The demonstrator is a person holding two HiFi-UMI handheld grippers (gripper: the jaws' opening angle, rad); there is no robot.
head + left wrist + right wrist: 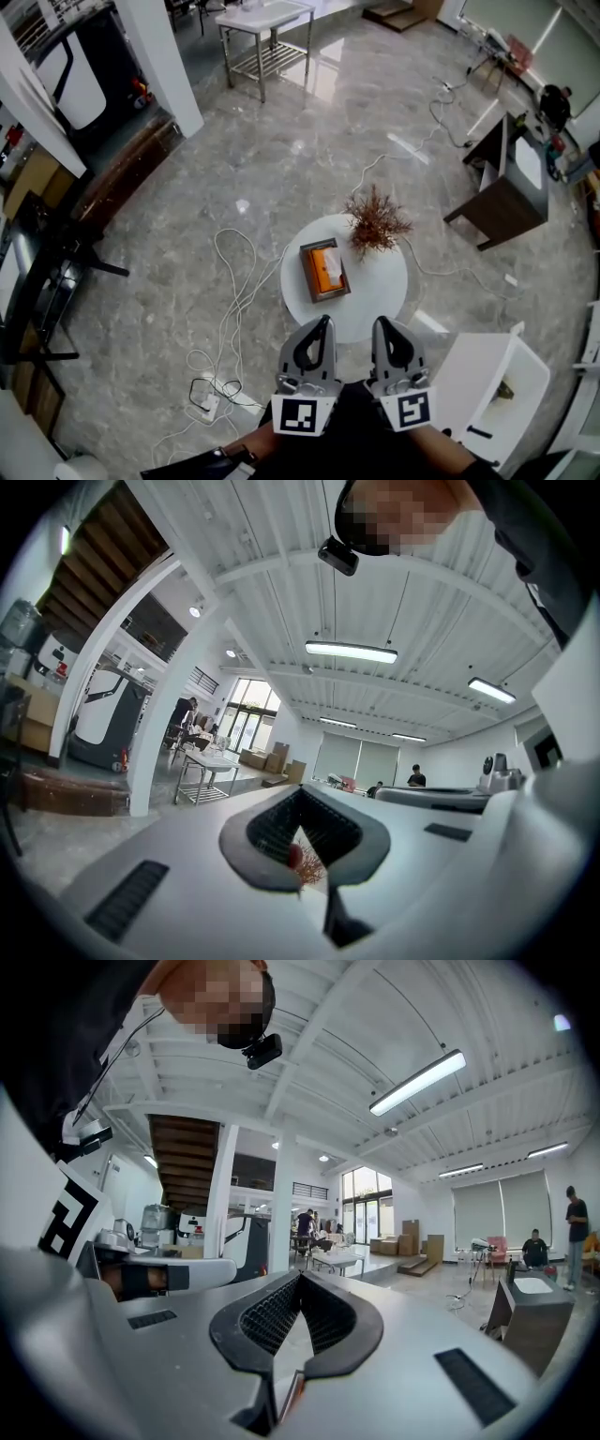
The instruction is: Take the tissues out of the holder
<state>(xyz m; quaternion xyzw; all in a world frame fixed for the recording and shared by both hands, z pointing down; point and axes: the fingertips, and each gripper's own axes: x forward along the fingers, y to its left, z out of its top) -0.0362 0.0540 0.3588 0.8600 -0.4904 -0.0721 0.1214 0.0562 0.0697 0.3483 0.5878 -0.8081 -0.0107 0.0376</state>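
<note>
From the head view, a round white tabletop (pixel 375 300) stands on the grey marble floor (pixel 281 169). The tissue holder (pixel 324 270), a brown-rimmed orange box, lies near the tabletop's left edge with white tissues (pixel 331 267) showing in its top opening. A reddish dried plant (pixel 376 222) sits at the far edge, just beside the holder's far corner. The left claw (pixel 323 322) and right claw (pixel 382 323) hover side by side over the near edge, both apart from the holder. White cables (pixel 230 309) trail over the floor to the left.

The left gripper view looks level across the room, so the holder is hidden. The left claw (pixel 300 794) has its tips together with nothing gripped, and a sliver of the dried plant (pixel 309 869) shows through the gap behind them.

In the right gripper view the right claw (pixel 300 1279) is likewise closed and empty. A dark side table (pixel 525 1312) appears to its right.
</note>
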